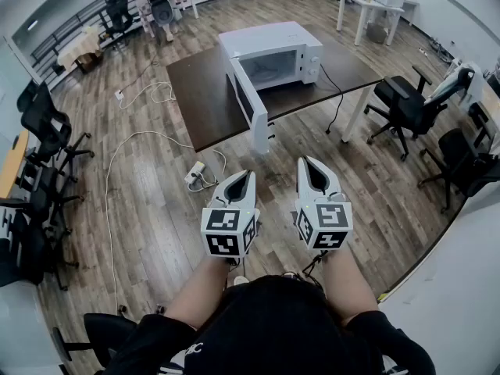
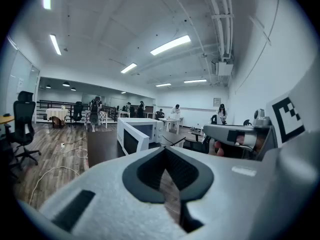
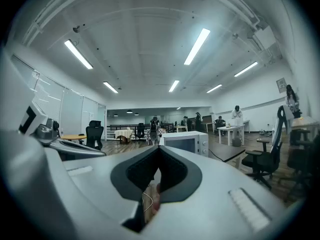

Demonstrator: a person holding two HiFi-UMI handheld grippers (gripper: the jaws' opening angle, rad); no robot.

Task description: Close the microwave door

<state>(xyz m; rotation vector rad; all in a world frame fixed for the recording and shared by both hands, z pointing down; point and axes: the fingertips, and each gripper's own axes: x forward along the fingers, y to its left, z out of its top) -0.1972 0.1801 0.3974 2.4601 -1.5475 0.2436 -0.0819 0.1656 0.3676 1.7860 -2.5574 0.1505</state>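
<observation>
A white microwave (image 1: 273,53) stands on a dark brown table (image 1: 203,92), well ahead of both grippers. Its door (image 1: 251,106) hangs wide open, swung out past the table's front edge towards me. My left gripper (image 1: 249,175) and right gripper (image 1: 305,162) are held side by side over the wood floor, short of the table, both shut with nothing between the jaws. The left gripper view shows the left gripper (image 2: 165,150) with the microwave (image 2: 145,129) and the open door (image 2: 131,140) beyond it. In the right gripper view the microwave (image 3: 187,143) stands just past the right gripper (image 3: 159,149).
A power strip (image 1: 195,173) with white cables lies on the floor left of the grippers. The microwave's black cord (image 1: 337,104) hangs off the table's right side. Black office chairs (image 1: 406,104) stand right of the table, more chairs (image 1: 47,131) at the left. A white table (image 1: 367,2) is at the back.
</observation>
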